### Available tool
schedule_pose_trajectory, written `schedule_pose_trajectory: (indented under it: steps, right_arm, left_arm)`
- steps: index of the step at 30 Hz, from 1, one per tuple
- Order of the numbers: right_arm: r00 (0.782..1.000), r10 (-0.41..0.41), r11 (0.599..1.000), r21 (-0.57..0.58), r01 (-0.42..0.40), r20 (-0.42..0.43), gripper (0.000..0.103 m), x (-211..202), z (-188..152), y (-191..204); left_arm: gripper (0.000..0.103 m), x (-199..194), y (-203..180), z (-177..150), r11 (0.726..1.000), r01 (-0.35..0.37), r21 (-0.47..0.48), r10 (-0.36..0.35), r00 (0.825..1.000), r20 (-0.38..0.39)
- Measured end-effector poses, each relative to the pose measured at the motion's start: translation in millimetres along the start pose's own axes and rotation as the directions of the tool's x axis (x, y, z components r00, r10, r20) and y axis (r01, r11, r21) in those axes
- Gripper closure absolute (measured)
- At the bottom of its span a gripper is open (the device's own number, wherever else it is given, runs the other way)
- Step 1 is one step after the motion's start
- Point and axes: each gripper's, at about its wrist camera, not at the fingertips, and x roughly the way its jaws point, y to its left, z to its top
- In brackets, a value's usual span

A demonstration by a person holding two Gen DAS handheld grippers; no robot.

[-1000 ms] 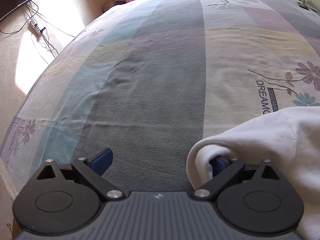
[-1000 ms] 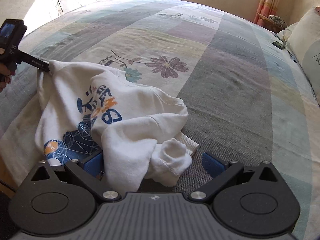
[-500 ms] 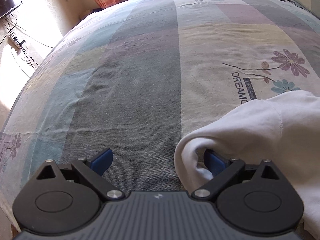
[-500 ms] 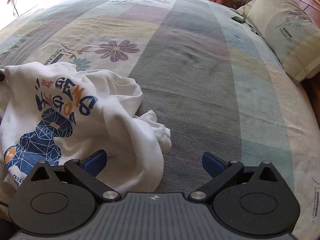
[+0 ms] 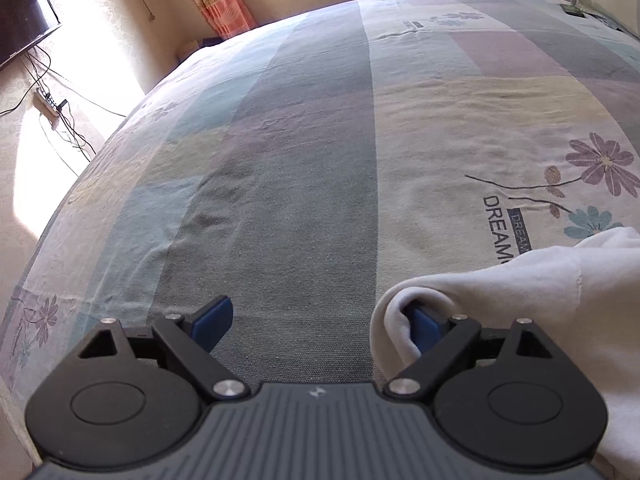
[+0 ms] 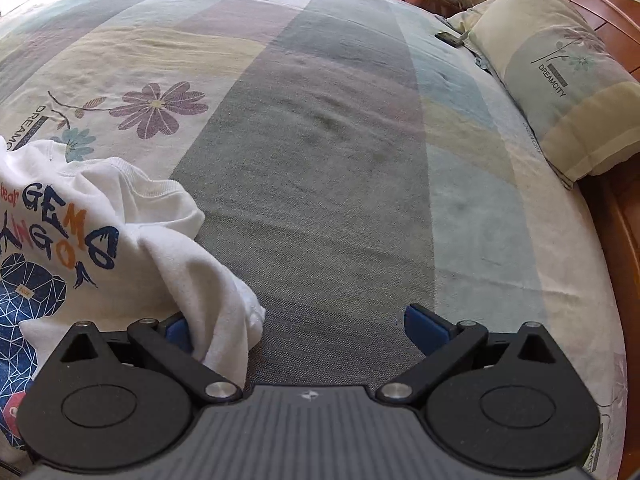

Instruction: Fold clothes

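Presently, item one: a white sweatshirt (image 6: pixel 100 248) lies rumpled on the bed near its front edge, printed front upward, not laid flat and showing no neat fold. Over the last second the right gripper (image 6: pixel 296 328) has swung away to the right, so that the garment, which sat across the middle of its view, now sits at the far left, with a loose sleeve end draped over the left blue finger (image 6: pixel 176 330); the headboard-side pillow (image 6: pixel 560 92) has come into sight. Its jaws stand spread wide, pinching nothing, cloth merely lying against one finger. The left gripper (image 5: pixel 316 322) has shifted little; its jaws are likewise spread, with a rolled white edge of the sweatshirt curled around the right blue finger (image 5: pixel 424 328) but not clamped. The two tools sit at opposite ends of the garment, which reads, as a judgement, as drawing it out sideways or settling it for a fold; the pictures do not decide which. Item two, writing: the sweatshirt print shows "GEM" and "NGO" in navy and orange letters above a navy geometric figure, the rest cut off. The patchwork bedsheet (image 5: pixel 304 152) carries purple flowers (image 6: pixel 156 110) and the word "DREAM", truncated, with a small dark label beside it; the pillow reads "DREAMCITY". Item three: a wall television (image 5: pixel 20 40) and a power strip (image 5: pixel 48 102) with trailing cables, no legible marks.
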Motion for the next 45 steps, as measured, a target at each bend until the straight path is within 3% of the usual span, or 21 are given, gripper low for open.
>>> schedule_pose_trajectory:
  steps: [7,11,14,17,22,26,31,38,45]
  right_arm:
    - [0.979,-0.145,0.988,0.067,0.137,0.141,0.000,-3,30,-37]
    - [0.949,-0.229,0.971,0.113,0.209,0.216,0.000,-5,48,-59]
    - [0.920,-0.289,0.953,0.167,0.251,0.267,0.000,-3,56,-73]
    - [0.942,-0.263,0.962,0.133,0.239,0.208,0.000,23,64,-78]
    - [0.983,-0.164,0.986,0.053,0.160,0.083,0.000,68,62,-66]
    - [0.997,-0.072,0.997,0.037,0.071,0.029,0.000,73,44,-51]
    - [0.999,0.045,0.995,0.093,-0.045,-0.001,0.000,57,19,-40]
    - [0.991,0.118,0.971,0.215,-0.103,-0.062,0.000,50,-26,-34]
    - [0.984,0.140,0.963,0.245,-0.109,-0.113,0.000,55,-58,-24]
  left_arm:
    - [0.012,-24,-4,46,0.999,-0.036,-0.012,0.037,0.989,0.140]
    - [0.012,-43,-9,70,0.997,-0.067,-0.047,0.077,0.961,0.266]
    - [0.011,-39,-20,82,0.996,-0.087,-0.029,0.092,0.953,0.289]
    - [0.011,-4,-37,90,0.999,-0.026,0.038,0.020,0.988,0.155]
    - [0.013,34,-66,72,0.996,0.024,0.091,-0.027,0.999,0.024]
    - [0.013,23,-76,48,0.989,0.098,0.107,-0.101,0.994,0.028]
    - [0.012,1,-80,19,0.980,0.173,0.093,-0.177,0.984,0.034]
    - [0.012,-4,-84,-19,0.966,0.260,-0.017,-0.260,0.965,-0.020]
    - [0.012,5,-76,-34,0.936,0.312,-0.160,-0.322,0.946,-0.039]
